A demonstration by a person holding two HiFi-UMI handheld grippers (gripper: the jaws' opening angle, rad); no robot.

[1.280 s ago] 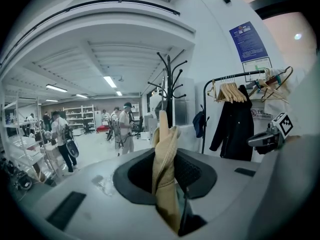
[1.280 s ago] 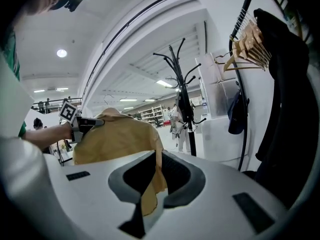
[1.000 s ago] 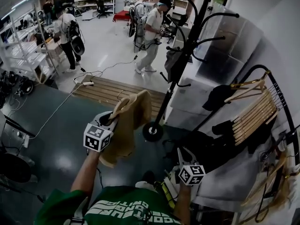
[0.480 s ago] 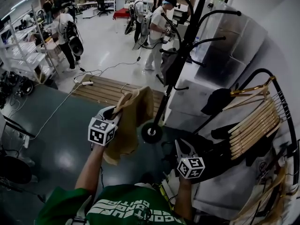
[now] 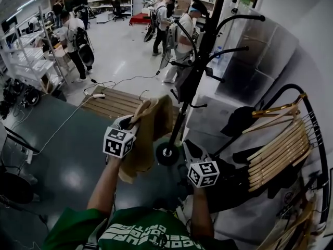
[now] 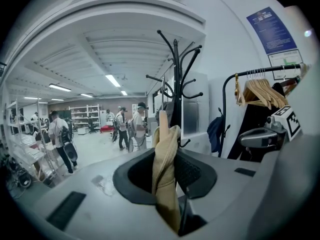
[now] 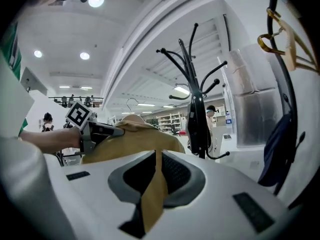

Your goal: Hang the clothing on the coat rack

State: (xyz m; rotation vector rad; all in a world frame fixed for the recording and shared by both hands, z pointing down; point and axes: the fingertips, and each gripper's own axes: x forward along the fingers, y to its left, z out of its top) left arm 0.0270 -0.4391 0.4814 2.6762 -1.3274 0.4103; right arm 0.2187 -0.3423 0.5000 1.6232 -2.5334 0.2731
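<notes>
Left gripper (image 5: 136, 120) and right gripper (image 5: 186, 145) pinch a tan garment (image 5: 148, 139).
Jaws closed on fabric, near black coat rack (image 5: 180, 116).

Tan clothing (image 5: 147, 139) held up in the air beside black coat rack (image 5: 199, 72).
Cloth hangs bunched & folded lengthwise, lower edge off the floor, just left of rack's round base in head view. Rack upright: 1 slim pole w/ curved hooks branching near the top.
</notes>
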